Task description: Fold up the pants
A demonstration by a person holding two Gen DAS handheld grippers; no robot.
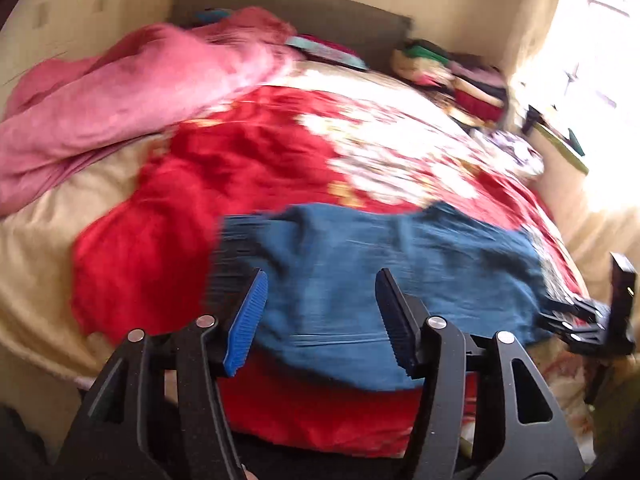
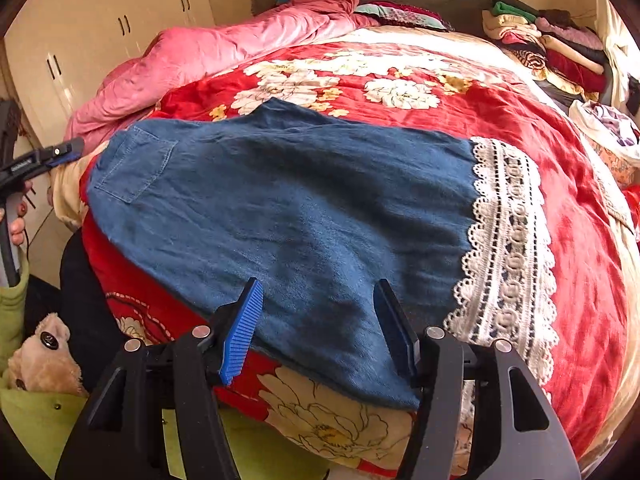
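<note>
Blue denim pants [image 2: 300,192] lie flat across a red floral blanket [image 2: 400,72] on a bed. Their white lace hem [image 2: 508,240] is at the right and a back pocket [image 2: 140,168] at the left. My right gripper [image 2: 319,292] hovers open over the near edge of the pants, with nothing pinched between its blue pads. In the blurred left wrist view the pants [image 1: 400,264] lie ahead of my left gripper [image 1: 322,292], which is also open and holds nothing. The left gripper [image 2: 68,150] shows at the far left of the right wrist view, beside the waist end.
A pink quilt [image 2: 200,52] is bunched at the far left of the bed. Stacked folded clothes [image 2: 560,48] sit at the far right corner. Cream wardrobe doors [image 2: 100,40] stand behind. A plush toy [image 2: 40,356] and a green sleeve [image 2: 12,312] are at the lower left.
</note>
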